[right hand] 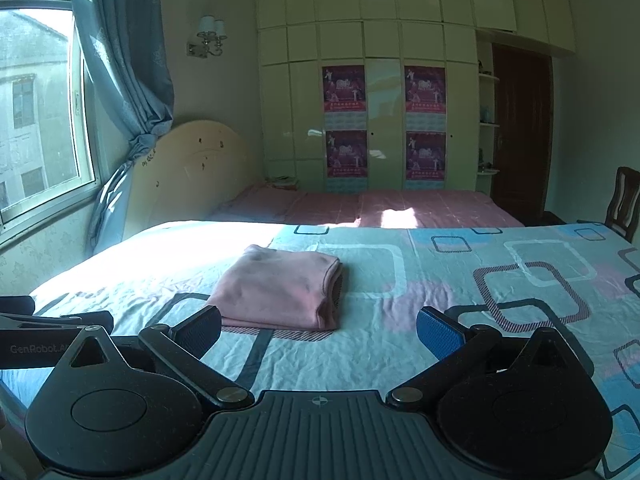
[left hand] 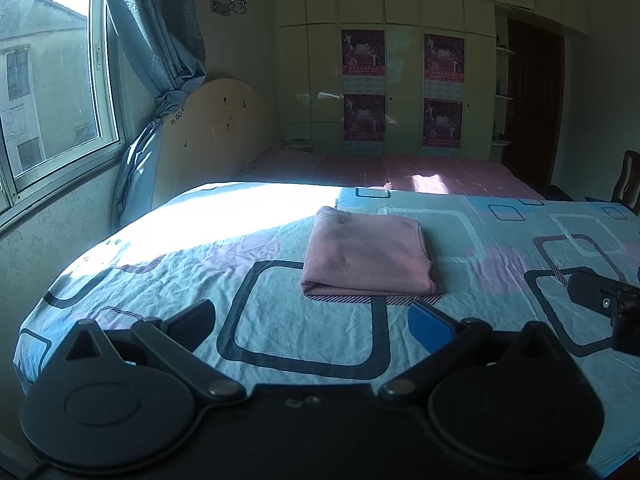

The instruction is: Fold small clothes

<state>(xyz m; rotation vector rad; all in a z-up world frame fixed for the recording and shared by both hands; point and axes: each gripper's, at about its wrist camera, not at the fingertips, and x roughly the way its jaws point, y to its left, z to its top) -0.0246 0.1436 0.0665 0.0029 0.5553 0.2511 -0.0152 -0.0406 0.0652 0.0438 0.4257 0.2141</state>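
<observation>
A pink garment (left hand: 368,256) lies folded into a neat rectangle on the patterned sheet (left hand: 312,340). It also shows in the right wrist view (right hand: 280,288). My left gripper (left hand: 316,320) is open and empty, just short of the garment's near edge. My right gripper (right hand: 320,326) is open and empty, near the garment's front right corner. The right gripper's tip (left hand: 600,296) shows at the right edge of the left wrist view. The left gripper's body (right hand: 40,332) shows at the left edge of the right wrist view.
A second bed with a pink sheet (right hand: 380,208) lies beyond, with a cream headboard (right hand: 188,168). A window (left hand: 44,92) and blue curtain (left hand: 160,40) are at left. A wardrobe with posters (right hand: 384,120) stands at the back. A wooden chair (right hand: 624,200) is at right.
</observation>
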